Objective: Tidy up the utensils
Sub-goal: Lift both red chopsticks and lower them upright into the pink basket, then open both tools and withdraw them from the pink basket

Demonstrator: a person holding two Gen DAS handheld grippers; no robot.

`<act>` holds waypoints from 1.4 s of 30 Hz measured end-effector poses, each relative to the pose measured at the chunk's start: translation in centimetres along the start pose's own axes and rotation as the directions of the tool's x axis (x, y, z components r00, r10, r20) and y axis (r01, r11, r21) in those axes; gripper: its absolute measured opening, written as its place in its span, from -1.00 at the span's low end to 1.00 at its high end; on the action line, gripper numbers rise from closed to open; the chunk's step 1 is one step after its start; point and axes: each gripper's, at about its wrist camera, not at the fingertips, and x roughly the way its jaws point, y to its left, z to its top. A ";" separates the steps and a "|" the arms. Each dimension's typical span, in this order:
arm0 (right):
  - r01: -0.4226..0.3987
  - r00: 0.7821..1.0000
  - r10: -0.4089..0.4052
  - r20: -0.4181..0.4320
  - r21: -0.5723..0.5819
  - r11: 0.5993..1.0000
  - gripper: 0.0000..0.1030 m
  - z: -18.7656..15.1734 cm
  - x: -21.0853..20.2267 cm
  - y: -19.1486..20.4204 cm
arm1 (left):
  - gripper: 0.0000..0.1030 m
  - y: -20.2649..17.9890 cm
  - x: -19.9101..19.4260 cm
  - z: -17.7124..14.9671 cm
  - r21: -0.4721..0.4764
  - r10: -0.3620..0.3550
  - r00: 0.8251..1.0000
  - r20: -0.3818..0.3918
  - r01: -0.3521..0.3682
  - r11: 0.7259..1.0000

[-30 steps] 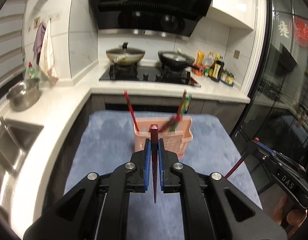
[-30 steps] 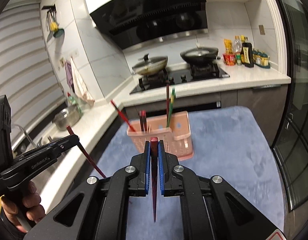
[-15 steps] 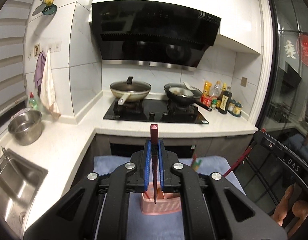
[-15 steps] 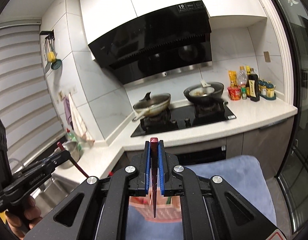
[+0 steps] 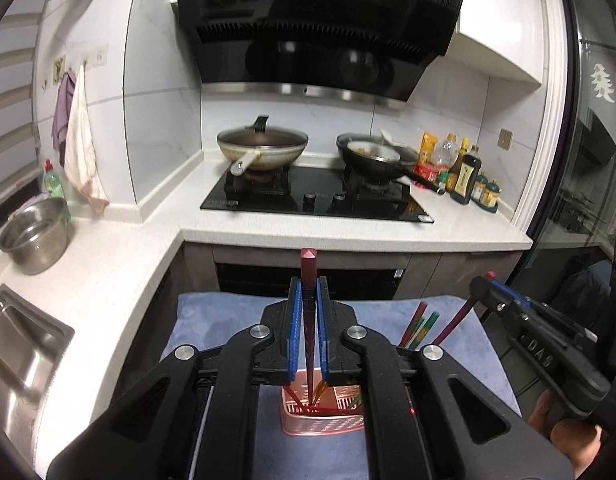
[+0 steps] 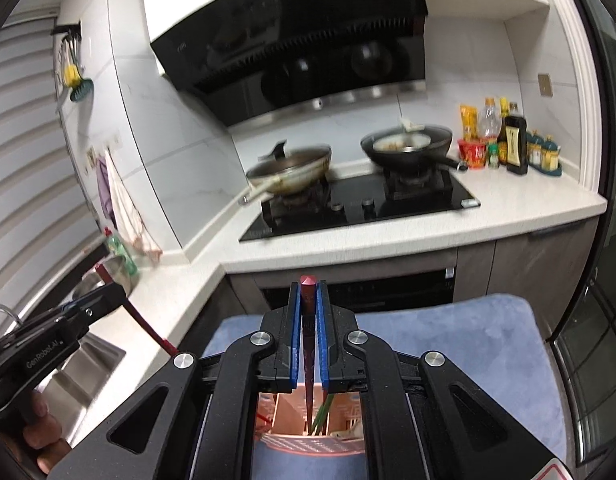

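Note:
In the left wrist view my left gripper (image 5: 309, 285) is shut on a dark red chopstick (image 5: 309, 264) that stands upright, its lower tip over the pink slotted basket (image 5: 324, 420) right below the jaws. Red and green chopsticks (image 5: 418, 322) stick up out of the basket's right side. My right gripper (image 6: 308, 289) is likewise shut on a dark red chopstick (image 6: 308, 292) whose tip hangs in the basket (image 6: 308, 438), beside green sticks (image 6: 322, 416). Each gripper shows in the other's view, right gripper (image 5: 524, 330) and left gripper (image 6: 63, 334), both held by hands.
The basket stands on a blue mat (image 6: 448, 340). Beyond it runs a white counter (image 5: 348, 236) with a black hob, a lidded wok (image 5: 261, 148) and a black pan (image 5: 374, 156). Bottles (image 5: 464, 172) stand at the right, a steel bowl (image 5: 33, 236) and sink (image 5: 15, 344) at the left.
Both grippers moved forward over the basket, each still gripping its chopstick. The basket went from ahead of the jaws to beneath them, and the stove now fills the views.

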 end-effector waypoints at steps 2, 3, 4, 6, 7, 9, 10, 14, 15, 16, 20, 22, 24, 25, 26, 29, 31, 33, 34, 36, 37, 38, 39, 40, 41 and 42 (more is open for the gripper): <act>-0.001 1.000 0.001 -0.021 0.001 1.000 -0.86 -0.6 0.9 0.1 | -0.86 0.1 0.8 -0.4 -0.004 0.002 1.000 -0.016 -0.002 1.000; -0.003 0.999 0.003 -0.034 0.003 1.000 -0.86 -1.0 1.4 0.0 | -0.86 0.2 1.1 -0.6 -0.006 0.002 1.000 -0.023 -0.003 1.000; -0.004 0.999 0.004 -0.044 0.006 1.000 -0.86 -1.3 1.8 0.0 | -0.86 0.2 1.4 -0.9 -0.008 0.003 1.000 -0.030 -0.003 1.000; -0.003 0.998 0.003 -0.058 0.006 1.000 -0.86 -1.7 2.4 0.0 | -0.86 0.3 1.9 -1.2 -0.011 0.008 0.999 -0.040 -0.008 1.000; -0.001 0.998 0.001 -0.065 0.005 1.000 -0.86 -1.9 2.8 0.0 | -0.86 0.4 2.1 -1.3 -0.012 0.007 0.999 -0.047 -0.007 1.000; -0.001 0.997 0.001 -0.082 0.001 1.000 -0.86 -2.3 3.4 0.0 | -0.86 0.5 2.4 -1.5 -0.014 0.010 0.998 -0.054 -0.011 1.000; 0.000 0.996 0.000 -0.090 0.000 1.000 -0.86 -2.5 3.6 0.0 | -0.86 0.5 2.6 -1.6 -0.015 0.009 0.998 -0.058 -0.010 1.000; 0.001 0.993 -0.002 -0.115 -0.003 1.000 -0.85 -3.1 4.3 0.1 | -0.84 0.6 2.8 -2.1 -0.016 0.020 0.998 -0.058 -0.021 1.000; 0.002 0.993 -0.003 -0.118 -0.004 1.000 -0.82 -3.2 4.4 0.1 | -0.78 0.6 2.7 -2.1 -0.014 0.025 0.998 -0.055 -0.026 1.000; 0.005 0.993 -0.005 -0.116 -0.004 1.000 -0.77 -3.2 4.3 0.1 | -0.71 0.6 2.7 -2.2 -0.009 0.030 0.998 -0.053 -0.031 0.999; 0.026 0.995 -0.027 -0.101 -0.013 1.000 -0.54 -3.4 3.5 0.2 | -0.16 0.4 2.1 -2.4 -0.004 0.061 0.997 -0.037 -0.061 0.998; 0.031 0.995 -0.032 -0.091 -0.019 0.999 -0.49 -3.4 2.8 0.3 | -0.11 0.3 1.5 -2.6 0.007 0.071 0.997 -0.029 -0.071 0.997; 0.036 0.996 -0.038 -0.083 -0.024 0.999 -0.38 -3.4 2.1 0.3 | -0.04 0.3 1.2 -2.7 0.010 0.075 0.997 -0.025 -0.075 0.997; 0.036 0.996 -0.038 -0.082 -0.024 0.999 -0.31 -3.4 1.8 0.3 | -0.01 0.2 0.8 -2.8 0.012 0.080 0.996 -0.025 -0.080 0.997; 0.034 0.996 -0.036 -0.079 -0.022 0.999 -0.26 -3.5 1.4 0.3 | 0.05 0.1 0.6 -2.9 0.014 0.082 0.996 -0.023 -0.082 0.997; 0.041 0.997 -0.043 -0.070 -0.030 0.999 -0.13 -3.8 -0.1 0.5 | 0.26 -0.4 -0.6 -3.4 0.032 0.101 0.995 -0.010 -0.100 0.994; 0.046 0.997 -0.049 -0.064 -0.040 0.998 -0.01 -4.2 -1.2 0.6 | 0.33 -0.7 -1.5 -3.9 0.047 0.115 0.993 -0.002 -0.115 0.992; 0.056 0.996 -0.059 -0.067 -0.049 0.997 0.06 -4.8 -2.2 0.7 | 0.42 -0.9 -2.2 -4.4 0.054 0.127 0.992 -0.001 -0.127 0.990; 0.056 0.996 -0.060 -0.071 -0.050 0.997 0.07 -5.1 -2.7 0.7 | 0.44 -0.9 -2.7 -4.8 0.054 0.130 0.992 -0.001 -0.130 0.990; 0.062 0.995 -0.065 -0.078 -0.050 0.997 0.15 -5.7 -3.7 0.7 | 0.52 -1.1 -3.4 -5.4 0.055 0.133 0.991 -0.003 -0.133 0.990; 0.066 0.994 -0.070 -0.081 -0.048 0.997 0.19 -6.1 -4.2 0.6 | 0.54 -1.2 -3.8 -5.8 0.057 0.136 0.991 -0.004 -0.136 0.989; 0.071 0.994 -0.074 -0.084 -0.045 0.996 0.22 -6.4 -4.8 0.6 | 0.58 -1.3 -4.0 -6.1 0.060 0.143 0.990 -0.008 -0.142 0.988; 0.072 0.993 -0.076 -0.085 -0.043 0.996 0.25 -6.7 -5.2 0.6 | 0.59 -1.4 -4.2 -6.4 0.062 0.147 0.989 -0.012 -0.146 0.987; 0.075 0.993 -0.078 -0.088 -0.039 0.996 0.31 -7.1 -5.8 0.6 | 0.60 -1.4 -4.6 -6.8 0.063 0.146 0.989 -0.016 -0.145 0.987; 0.078 0.993 -0.081 -0.088 -0.037 0.996 0.33 -7.4 -6.2 0.6 | 0.62 -1.5 -4.8 -7.1 0.062 0.147 0.989 -0.019 -0.145 0.987; 0.083 0.992 -0.086 -0.088 -0.037 0.996 0.33 -7.7 -6.7 0.7 | 0.67 -1.6 -5.1 -7.4 0.061 0.146 0.989 -0.021 -0.144 0.988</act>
